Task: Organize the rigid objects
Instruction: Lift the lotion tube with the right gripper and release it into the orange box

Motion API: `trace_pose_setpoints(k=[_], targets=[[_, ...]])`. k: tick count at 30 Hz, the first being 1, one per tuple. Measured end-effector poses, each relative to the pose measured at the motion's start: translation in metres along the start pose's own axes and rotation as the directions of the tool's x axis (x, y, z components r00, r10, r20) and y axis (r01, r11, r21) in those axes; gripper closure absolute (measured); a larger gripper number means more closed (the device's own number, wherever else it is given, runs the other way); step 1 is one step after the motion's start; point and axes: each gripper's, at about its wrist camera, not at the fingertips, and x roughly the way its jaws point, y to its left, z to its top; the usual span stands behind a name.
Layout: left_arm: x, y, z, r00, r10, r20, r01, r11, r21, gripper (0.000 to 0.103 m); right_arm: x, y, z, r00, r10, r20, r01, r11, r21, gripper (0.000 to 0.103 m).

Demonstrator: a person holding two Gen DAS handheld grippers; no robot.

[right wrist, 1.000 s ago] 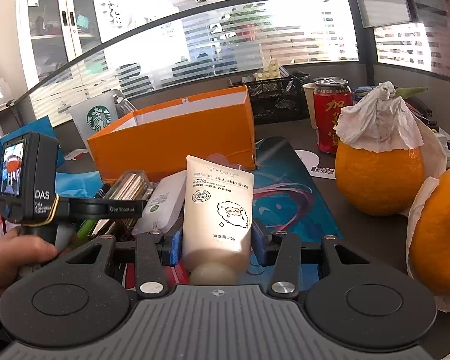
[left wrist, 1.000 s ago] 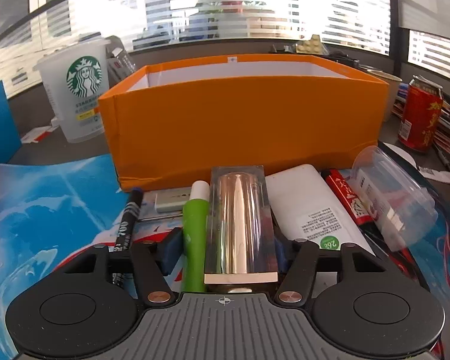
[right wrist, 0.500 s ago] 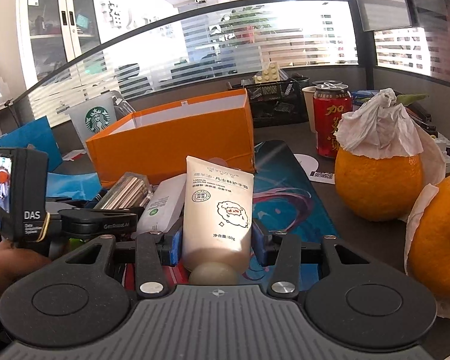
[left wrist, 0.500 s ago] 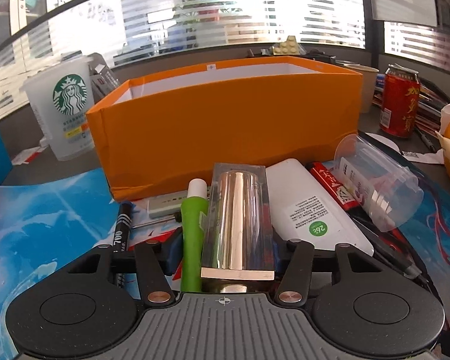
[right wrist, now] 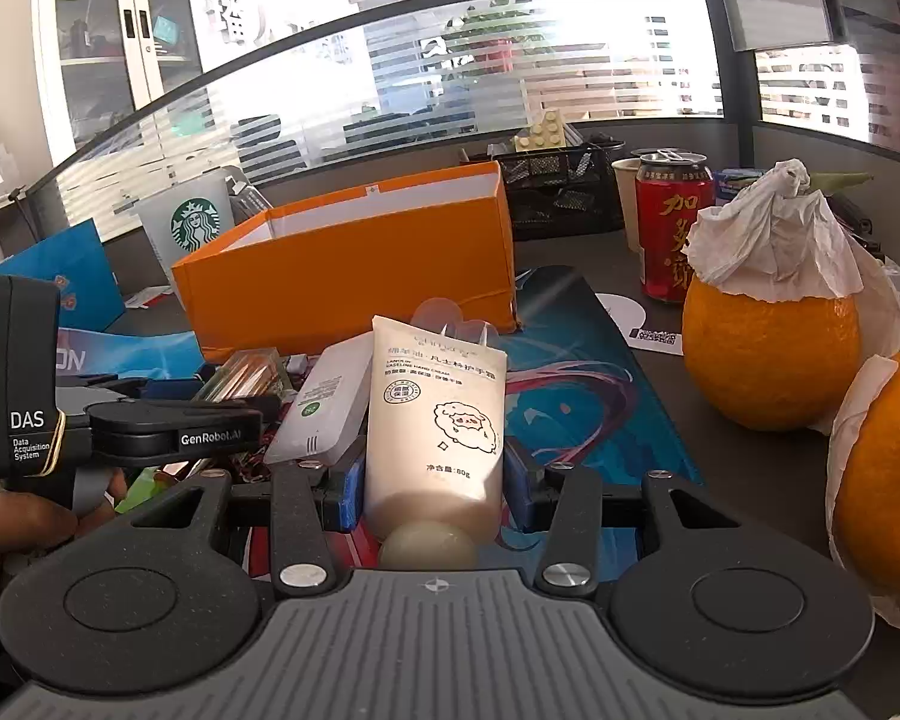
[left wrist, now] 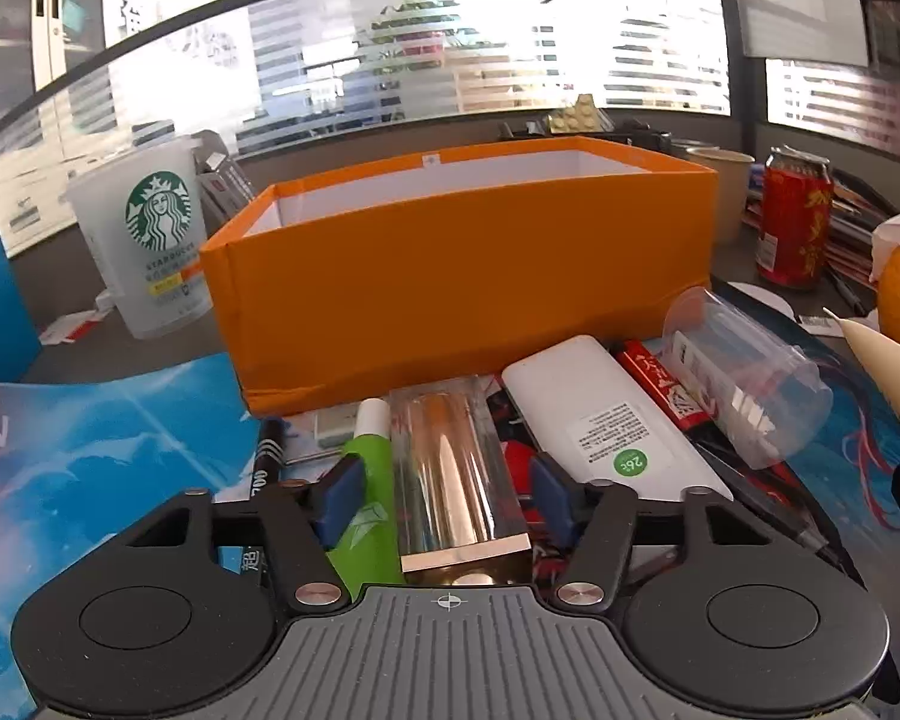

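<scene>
Where it all sits: dark table [right wrist: 750,480], pretty cluttered, with a blue printed mat [left wrist: 90,462] spread over part of it
Orange box [left wrist: 462,264]: open top, white inside, standing on the table behind the pile of small stuff; can't see its floor from here
Oranges: one [right wrist: 768,360] with crumpled tissue on top, and a second [right wrist: 888,480] at the right edge of the right wrist view, both well to the right of the box
Starbucks cup [left wrist: 150,252]: upright, just left of the box
Red can [left wrist: 795,222]: upright, off the box's right end
Left gripper [left wrist: 444,492]: jaws straddle the gold bottle and the green tube together. Left pad sits right by the green tube; I honestly cannot tell if the jaws are squeezing or only around them
Right gripper [right wrist: 433,492]: jaws closed on the hand cream tube, cap end toward the camera
White flat device [left wrist: 600,420]: lying in front of the box, just right of the gold bottle
Clear plastic cup [left wrist: 750,384]: tipped on its side, right of the white device
Hand cream tube [right wrist: 438,408]: clamped in the right jaws, in front of the box
Gold bottle [left wrist: 450,468]: clear casing, far end pointing at the box wall
Green tube [left wrist: 369,480]: white cap, touching the bottle's left side
Black marker [left wrist: 267,462]: on the mat, left of the green tube
</scene>
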Motion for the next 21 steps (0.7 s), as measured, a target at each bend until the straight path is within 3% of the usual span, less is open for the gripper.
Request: trace_pose_setpoints(k=[4,10,21], targets=[[-0.001,-0.002,0.003,1.0,-0.014,-0.006,0.014,1.0,-0.011,0.067,-0.001,0.0,0.0,1.0,0.0,0.001,0.0,1.0,0.0,0.061],[0.007,-0.008,0.001,0.994,-0.066,-0.085,0.064,0.998,-0.03,0.067,-0.004,0.003,0.011,1.0,0.006,0.02,-0.005,1.0,-0.027,0.061],[0.012,0.005,0.002,0.988,-0.136,-0.078,0.131,0.989,-0.066,0.068,0.009,0.016,0.076,0.986,0.128,0.104,-0.124,0.991,-0.049,0.061]])
